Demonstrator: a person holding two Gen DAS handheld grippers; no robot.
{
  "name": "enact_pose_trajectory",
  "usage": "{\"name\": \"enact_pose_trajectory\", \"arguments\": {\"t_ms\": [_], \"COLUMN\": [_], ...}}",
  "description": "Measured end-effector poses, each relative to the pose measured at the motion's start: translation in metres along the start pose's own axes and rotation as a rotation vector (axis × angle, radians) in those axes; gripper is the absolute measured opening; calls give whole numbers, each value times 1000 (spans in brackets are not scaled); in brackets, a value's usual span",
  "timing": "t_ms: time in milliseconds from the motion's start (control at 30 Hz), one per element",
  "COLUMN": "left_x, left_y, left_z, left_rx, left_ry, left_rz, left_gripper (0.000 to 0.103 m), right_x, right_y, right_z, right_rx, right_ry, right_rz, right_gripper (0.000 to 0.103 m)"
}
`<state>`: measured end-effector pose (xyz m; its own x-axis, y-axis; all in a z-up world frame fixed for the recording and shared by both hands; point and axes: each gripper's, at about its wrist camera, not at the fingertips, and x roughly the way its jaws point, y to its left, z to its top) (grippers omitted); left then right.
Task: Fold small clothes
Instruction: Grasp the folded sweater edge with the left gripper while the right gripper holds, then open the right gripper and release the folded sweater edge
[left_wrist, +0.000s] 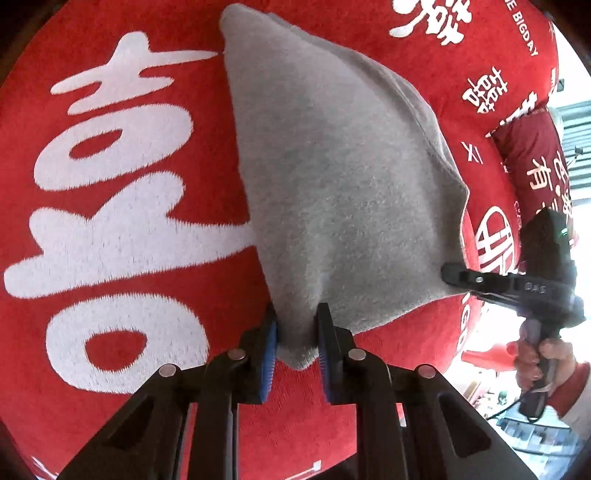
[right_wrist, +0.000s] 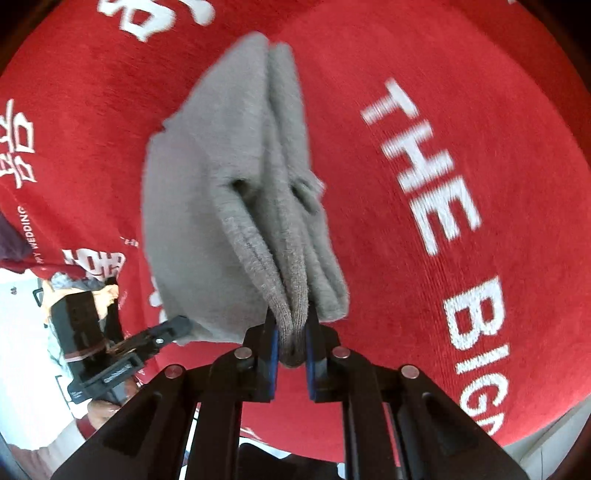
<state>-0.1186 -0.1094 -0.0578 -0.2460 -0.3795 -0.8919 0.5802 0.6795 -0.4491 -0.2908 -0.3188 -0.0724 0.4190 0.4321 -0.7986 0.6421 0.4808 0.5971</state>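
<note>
A small grey knitted garment hangs folded above a red cloth. My left gripper is shut on one bottom corner of it. My right gripper is shut on a ribbed edge of the same garment, where several layers bunch together between the blue pads. In the left wrist view the right gripper grips the garment's other corner at the right. In the right wrist view the left gripper holds the far corner at the lower left. The garment is lifted and stretched between both grippers.
A red plush cloth with large white characters and the words "THE BIG DAY" covers the surface below. A red pillow lies at the right. The cloth's edge runs at the lower right.
</note>
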Motion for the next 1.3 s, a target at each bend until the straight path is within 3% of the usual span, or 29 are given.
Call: {"name": "enact_pose_trajectory", "arguments": {"t_ms": [233,300,333,367,567,767,933,1067,1300], "left_x": [-17,-22,-23,-25,-36,-41,-30,-28,-26], "left_y": [-2,-4,-3,-4,-8,-12,-15,-15,-13], "left_z": [-3,-4,-5,-5,-5,5,13,11,10], "left_rx": [-39,-54,-70,-83,-104,-106,-129,-130,-127], "left_ry": [-4,-4,-4,-10,-32,-69,-51,-50,-34], "left_rz": [47,75,92,104,161,243,260,256,289], "left_gripper": [22,38,63,72,72,72,72,72,72], "right_x": [-11,-16,-17,-21,-52,-57,-26,-10,-22], "right_y": [3,2,1,0,10,44,73,54,38], "right_z": [-2,-1,0,-1,6,41,67,71,63], "right_rx": [-22,0,12,30,32,-48,-173,-187,-103], "right_ry": [17,26,27,27,-45,-92,-67,-40,-46], "right_rz": [-7,-8,-5,-2,-23,8,-170,-249,-192], "right_gripper": [14,19,20,21,22,27,27,21,21]}}
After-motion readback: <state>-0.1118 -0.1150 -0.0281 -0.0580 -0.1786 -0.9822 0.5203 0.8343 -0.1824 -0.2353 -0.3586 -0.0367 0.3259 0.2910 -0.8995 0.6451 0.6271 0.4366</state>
